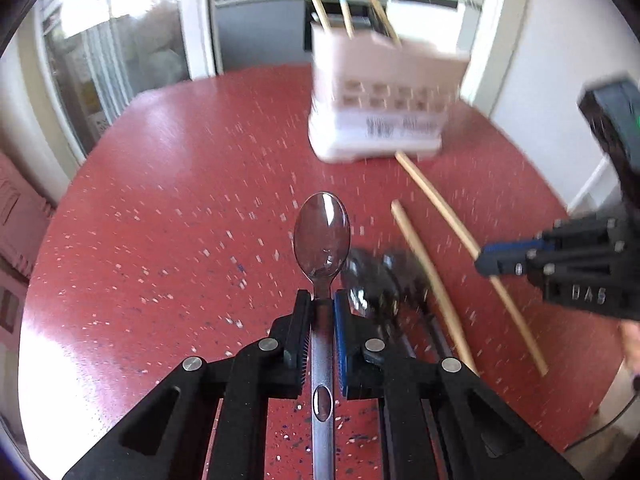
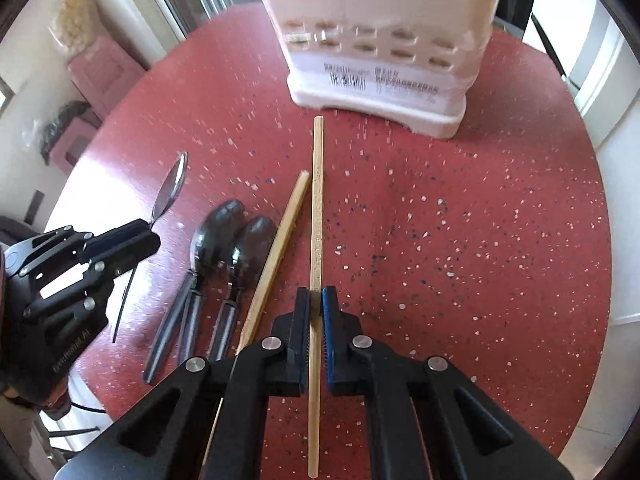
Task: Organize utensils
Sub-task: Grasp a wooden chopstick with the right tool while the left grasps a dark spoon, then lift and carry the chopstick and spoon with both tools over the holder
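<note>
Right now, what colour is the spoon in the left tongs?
Translucent smoky grey spoon, clearest in the left wrist view.

- The table (image 2: 480, 240) is brick red, flecked all over with small white and dark blue specks.
- The utensil holder (image 2: 380, 52), far on the table, is cream white with rows of small cut-out holes and a black-and-white barcode label.
- The held spoon (image 1: 322, 236) is clear smoky grey.
- The two spoons (image 2: 228, 248) lying near left are glossy black.
- The held chopstick (image 2: 318, 208) and the loose chopstick (image 2: 280, 248) are pale tan wood.
- The left gripper (image 1: 322, 300) and right gripper (image 2: 318, 300) are black, each with one blue pad.
</note>
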Demonstrator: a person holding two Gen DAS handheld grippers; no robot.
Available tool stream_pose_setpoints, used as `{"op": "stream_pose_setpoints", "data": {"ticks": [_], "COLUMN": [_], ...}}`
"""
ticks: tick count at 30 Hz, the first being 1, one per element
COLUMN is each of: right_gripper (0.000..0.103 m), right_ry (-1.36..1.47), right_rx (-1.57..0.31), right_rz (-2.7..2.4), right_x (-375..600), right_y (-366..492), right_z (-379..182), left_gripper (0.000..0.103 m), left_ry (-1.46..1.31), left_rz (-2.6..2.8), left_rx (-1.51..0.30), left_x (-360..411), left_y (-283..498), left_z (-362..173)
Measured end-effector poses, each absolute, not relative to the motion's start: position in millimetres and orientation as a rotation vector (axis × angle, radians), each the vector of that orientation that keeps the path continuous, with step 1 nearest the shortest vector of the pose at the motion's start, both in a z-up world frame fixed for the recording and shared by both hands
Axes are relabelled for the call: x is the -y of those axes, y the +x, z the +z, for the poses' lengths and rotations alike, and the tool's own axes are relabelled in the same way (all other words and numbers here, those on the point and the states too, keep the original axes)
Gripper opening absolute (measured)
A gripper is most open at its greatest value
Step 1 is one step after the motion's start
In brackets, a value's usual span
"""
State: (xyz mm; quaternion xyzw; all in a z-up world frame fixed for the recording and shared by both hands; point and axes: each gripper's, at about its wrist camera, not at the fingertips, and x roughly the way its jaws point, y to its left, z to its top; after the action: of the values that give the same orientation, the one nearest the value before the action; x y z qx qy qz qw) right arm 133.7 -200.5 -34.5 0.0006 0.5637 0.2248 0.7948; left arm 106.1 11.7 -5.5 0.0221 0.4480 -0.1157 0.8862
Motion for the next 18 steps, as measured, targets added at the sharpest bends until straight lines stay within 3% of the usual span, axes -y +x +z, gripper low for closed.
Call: {"op": "stream_pose_setpoints", "data": {"ticks": [18], "right_gripper": [0.006], "right_ry": [0.205], "right_rx": [-0.892], "right_rz": [0.589], "right_x": [260], "right_y": [132], "right_z": [59], "left_gripper": [0.041], "left_ry": [-0.133], "left_rz": [-0.228], "left_rx": [-0.643], "left_x": [-16], "left_y": [126], "left_z": [96]}}
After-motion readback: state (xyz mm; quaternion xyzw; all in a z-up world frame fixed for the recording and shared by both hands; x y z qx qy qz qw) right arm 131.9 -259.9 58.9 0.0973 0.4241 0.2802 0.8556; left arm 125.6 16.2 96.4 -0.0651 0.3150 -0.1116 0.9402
